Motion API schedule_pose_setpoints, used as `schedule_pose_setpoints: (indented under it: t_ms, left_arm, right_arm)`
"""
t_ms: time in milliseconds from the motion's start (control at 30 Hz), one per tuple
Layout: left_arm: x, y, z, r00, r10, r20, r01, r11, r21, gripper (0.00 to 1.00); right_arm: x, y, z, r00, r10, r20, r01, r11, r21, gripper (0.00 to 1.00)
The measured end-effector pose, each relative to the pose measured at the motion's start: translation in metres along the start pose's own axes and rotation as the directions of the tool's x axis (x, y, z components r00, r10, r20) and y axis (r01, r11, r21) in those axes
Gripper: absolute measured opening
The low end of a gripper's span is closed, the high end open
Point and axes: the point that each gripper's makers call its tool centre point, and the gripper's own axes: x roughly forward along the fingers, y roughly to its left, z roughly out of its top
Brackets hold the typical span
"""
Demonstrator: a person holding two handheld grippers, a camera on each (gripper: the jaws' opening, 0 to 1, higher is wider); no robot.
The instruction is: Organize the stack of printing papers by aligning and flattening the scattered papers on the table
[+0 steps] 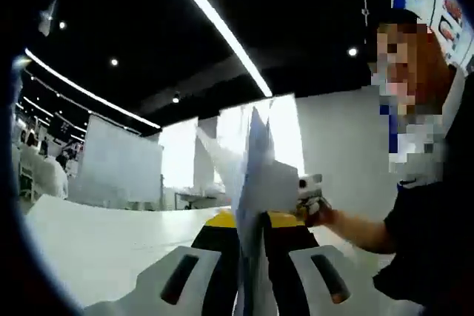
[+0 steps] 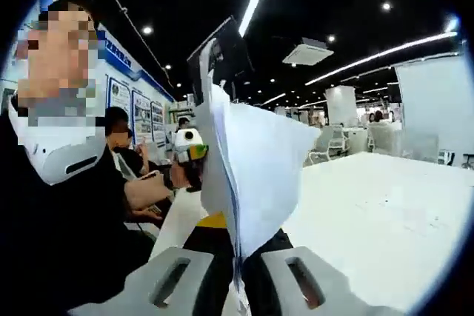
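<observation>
A stack of white printing papers (image 1: 259, 175) stands on edge between the jaws of my left gripper (image 1: 252, 254), which is shut on it. Its sheets fan apart at the top. Past the stack, a hand holds my right gripper (image 1: 309, 196) against the far side of the paper. In the right gripper view the same papers (image 2: 259, 168) rise edge-on from my right gripper (image 2: 238, 260), which is shut on them. My left gripper (image 2: 189, 146) shows behind the stack's left edge. The stack's lower edge is hidden.
The white table (image 1: 96, 242) spreads out to the left, and to the right as the white table (image 2: 385, 212). The person in a dark shirt (image 2: 67, 227) stands close at the left. White partitions (image 1: 122, 164) and chairs (image 2: 333, 142) stand farther off.
</observation>
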Motion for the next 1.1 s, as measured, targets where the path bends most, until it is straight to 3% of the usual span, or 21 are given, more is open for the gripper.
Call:
schedule_pose_setpoints:
  t_ms: [33,100,200,267,467,600,800,933,967,1100]
  left_arm:
    - [0.002,0.002,-0.002,1.000,0.011,0.000,-0.011,1.000,0.013,0.15]
    - [0.006,0.008,-0.006,0.999,0.046,0.005,-0.047,0.996,0.070,0.17]
    - [0.011,0.011,-0.021,0.997,0.068,-0.039,-0.061,0.985,0.163,0.22]
    - [0.017,0.010,-0.039,0.995,0.063,-0.084,-0.049,0.987,0.152,0.25]
    - [0.020,0.016,-0.068,0.984,0.081,-0.161,-0.058,0.988,0.145,0.26]
    - [0.024,0.023,-0.071,0.982,0.108,-0.154,-0.091,0.990,0.110,0.27]
    - [0.034,0.031,-0.071,0.975,0.149,-0.164,-0.131,0.984,0.118,0.27]
    - [0.039,0.040,-0.071,0.968,0.184,-0.173,-0.168,0.980,0.106,0.27]
    - [0.040,0.042,-0.072,0.967,0.188,-0.171,-0.173,0.980,0.101,0.27]
    - [0.040,0.048,-0.085,0.954,0.215,-0.207,-0.207,0.977,0.058,0.28]
  right_arm:
    - [-0.003,-0.002,0.001,0.999,-0.039,0.012,0.039,0.998,-0.046,0.00]
    - [-0.008,-0.008,0.001,0.995,-0.090,0.034,0.092,0.995,-0.047,0.00]
    - [-0.017,-0.014,-0.002,0.989,-0.138,0.045,0.140,0.989,-0.052,0.00]
    - [-0.026,-0.018,-0.010,0.988,-0.148,0.045,0.149,0.989,-0.022,0.00]
    - [-0.033,-0.035,-0.033,0.980,-0.198,0.005,0.197,0.978,0.075,0.01]
    - [-0.038,-0.047,-0.044,0.971,-0.239,-0.001,0.238,0.967,0.095,0.13]
    - [-0.047,-0.060,-0.045,0.961,-0.272,0.048,0.260,0.950,0.176,0.16]
    - [-0.060,-0.074,-0.036,0.934,-0.333,0.126,0.297,0.924,0.240,0.21]
    - [-0.062,-0.075,-0.037,0.934,-0.334,0.127,0.297,0.923,0.244,0.21]
    - [-0.069,-0.080,-0.040,0.925,-0.353,0.140,0.306,0.911,0.278,0.23]
